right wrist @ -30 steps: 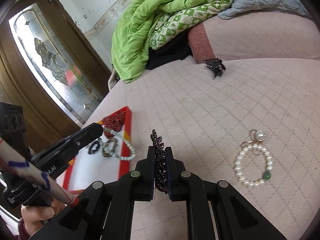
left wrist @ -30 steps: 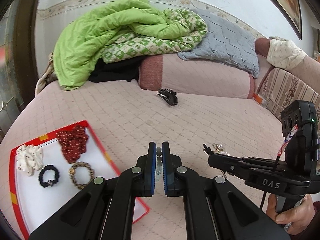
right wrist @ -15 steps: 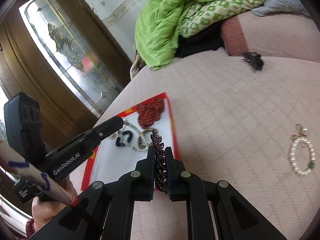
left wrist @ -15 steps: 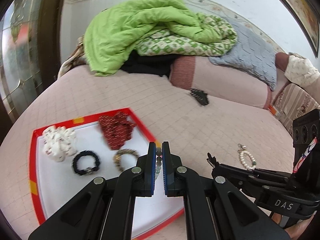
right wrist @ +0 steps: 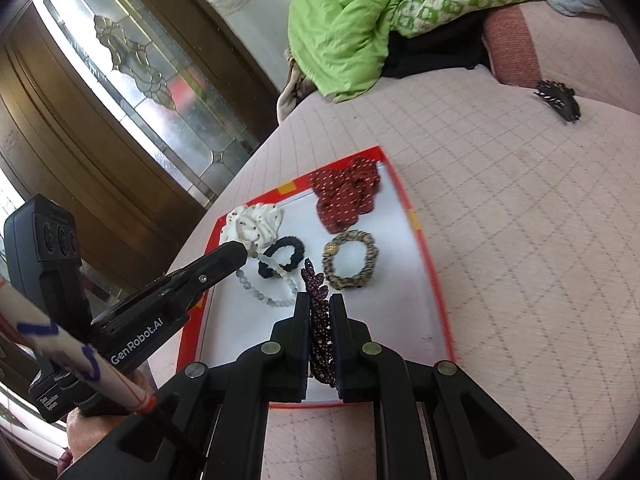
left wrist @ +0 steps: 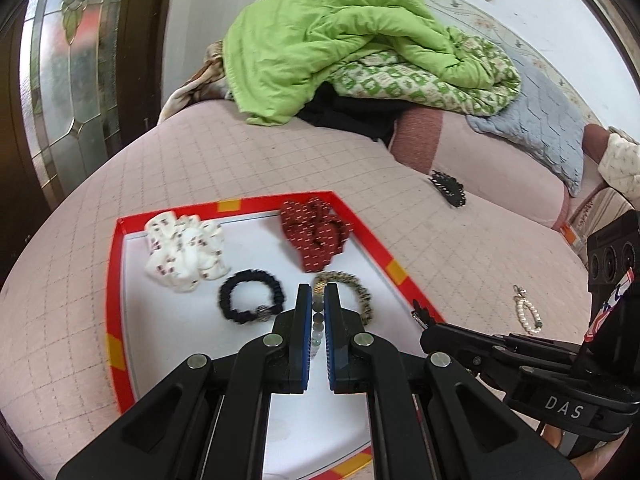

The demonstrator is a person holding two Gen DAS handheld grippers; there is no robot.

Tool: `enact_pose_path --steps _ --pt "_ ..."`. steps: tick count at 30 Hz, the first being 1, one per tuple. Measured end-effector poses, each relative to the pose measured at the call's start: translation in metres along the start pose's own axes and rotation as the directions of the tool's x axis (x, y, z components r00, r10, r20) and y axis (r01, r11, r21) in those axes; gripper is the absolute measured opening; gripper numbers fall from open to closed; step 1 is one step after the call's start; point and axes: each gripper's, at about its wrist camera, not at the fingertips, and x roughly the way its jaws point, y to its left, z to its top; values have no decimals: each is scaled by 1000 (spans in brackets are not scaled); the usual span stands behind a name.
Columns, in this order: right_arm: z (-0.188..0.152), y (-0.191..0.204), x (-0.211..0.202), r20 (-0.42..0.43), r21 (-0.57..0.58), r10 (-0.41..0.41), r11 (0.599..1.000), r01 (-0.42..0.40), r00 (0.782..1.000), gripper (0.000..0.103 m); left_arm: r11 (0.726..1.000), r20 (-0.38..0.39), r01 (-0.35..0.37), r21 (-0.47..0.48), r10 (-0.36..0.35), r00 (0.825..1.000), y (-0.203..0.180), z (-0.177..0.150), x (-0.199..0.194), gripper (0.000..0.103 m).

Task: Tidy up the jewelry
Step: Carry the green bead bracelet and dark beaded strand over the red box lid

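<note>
A red-rimmed white tray (left wrist: 118, 272) (right wrist: 430, 276) lies on the pink quilted bed. In it are a white scrunchie (left wrist: 182, 254), a red scrunchie (left wrist: 316, 236), a black hair tie (left wrist: 250, 296) and a leopard-print tie (right wrist: 352, 260). My left gripper (left wrist: 318, 300) is shut on a pale green bead bracelet (right wrist: 266, 284) that dangles over the tray. My right gripper (right wrist: 320, 304) is shut on a dark purple beaded hair clip (right wrist: 318, 312), above the tray's near part. A pearl bracelet (left wrist: 528, 314) lies on the bed to the right.
A black hair clip (left wrist: 448, 188) (right wrist: 558, 98) lies farther back near a pink bolster (left wrist: 480, 164). Green and patterned quilts (left wrist: 348, 44) are piled behind. A glass-panelled wooden door (right wrist: 120, 92) stands at the left. A hand (right wrist: 96, 432) grips the left tool.
Both grippers have travelled left from the open bed to above the tray, each keeping its piece. The pearl bracelet now lies far to the right.
</note>
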Motion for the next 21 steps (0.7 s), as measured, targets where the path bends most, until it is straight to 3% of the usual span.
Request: enact_pose_path --steps 21 --pt "5 26 65 -105 -51 -83 996 78 991 11 989 -95 -104 -108 94 991 68 -15 9 6"
